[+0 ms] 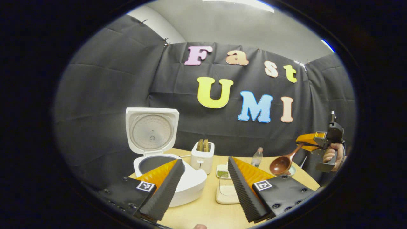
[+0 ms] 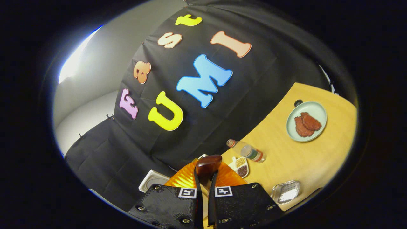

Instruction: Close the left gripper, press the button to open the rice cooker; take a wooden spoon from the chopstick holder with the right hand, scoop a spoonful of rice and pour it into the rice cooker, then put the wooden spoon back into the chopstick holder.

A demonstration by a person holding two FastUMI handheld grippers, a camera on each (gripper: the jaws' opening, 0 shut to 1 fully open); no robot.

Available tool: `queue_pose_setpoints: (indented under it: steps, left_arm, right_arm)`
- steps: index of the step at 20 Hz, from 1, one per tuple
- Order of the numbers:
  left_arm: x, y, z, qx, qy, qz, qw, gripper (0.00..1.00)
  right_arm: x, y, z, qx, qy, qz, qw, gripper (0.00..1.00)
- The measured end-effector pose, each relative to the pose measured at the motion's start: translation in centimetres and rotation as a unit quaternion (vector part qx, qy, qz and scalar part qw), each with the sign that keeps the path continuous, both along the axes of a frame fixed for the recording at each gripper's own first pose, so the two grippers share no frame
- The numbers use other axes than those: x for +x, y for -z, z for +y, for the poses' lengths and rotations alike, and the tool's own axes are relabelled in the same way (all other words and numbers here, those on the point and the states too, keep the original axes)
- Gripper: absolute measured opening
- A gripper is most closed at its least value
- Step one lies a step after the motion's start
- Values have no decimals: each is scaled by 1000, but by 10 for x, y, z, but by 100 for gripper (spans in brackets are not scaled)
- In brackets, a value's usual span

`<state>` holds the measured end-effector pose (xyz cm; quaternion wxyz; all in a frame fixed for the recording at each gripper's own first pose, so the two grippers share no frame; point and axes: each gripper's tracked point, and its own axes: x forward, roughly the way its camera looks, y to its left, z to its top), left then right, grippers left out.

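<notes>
The white rice cooker (image 1: 178, 187) stands at the table's left with its lid (image 1: 152, 130) raised upright and the pot open. My left gripper (image 1: 203, 190) hovers low over the table, open wide, one finger in front of the cooker. Between its fingers lies a shallow pale container (image 1: 226, 192). At the far right a hand holds my right gripper (image 1: 306, 144), shut on the handle of a wooden spoon (image 1: 283, 163) whose bowl hangs down-left above the table. In the right gripper view my right gripper (image 2: 205, 181) clamps the spoon (image 2: 208, 165). A white holder (image 1: 203, 156) with wooden utensils stands behind the cooker.
A clear bottle (image 1: 257, 156) and a small dish of green grains (image 1: 222, 173) sit mid-table. The right gripper view has a plate of red-brown slices (image 2: 306, 122), the bottle (image 2: 246, 151), a divided grain dish (image 2: 241, 167) and a clear tray of white rice (image 2: 286, 190) on the wooden table (image 2: 302, 159).
</notes>
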<state>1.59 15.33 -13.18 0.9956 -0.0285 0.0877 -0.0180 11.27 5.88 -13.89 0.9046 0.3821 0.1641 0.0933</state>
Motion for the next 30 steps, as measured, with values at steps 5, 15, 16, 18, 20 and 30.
queue_pose_setpoints:
  steps: [5, 15, 16, 18, 20, 30]
  left_arm:
    - [5, 2, -25, 8, 7, 6, 1000, 98]
    - [13, -10, -45, 30, 16, 7, 999, 99]
    - [11, -14, -45, 30, 16, 4, 999, 97]
    - [10, -13, -43, 33, 17, 7, 999, 97]
    - [11, -8, -41, 43, 16, 15, 999, 97]
    - [-2, -19, -54, 48, 18, 11, 999, 96]
  right_arm:
    - [-15, 25, -51, -56, 42, 24, 997, 6]
    - [-22, 105, -61, -149, 77, 99, 981, 6]
    - [-23, 109, -56, -145, 75, 105, 981, 6]
    - [-22, 114, -52, -142, 78, 108, 981, 6]
    - [-21, 125, -52, -157, 77, 110, 978, 6]
    - [-9, 164, -47, -191, 68, 112, 973, 6]
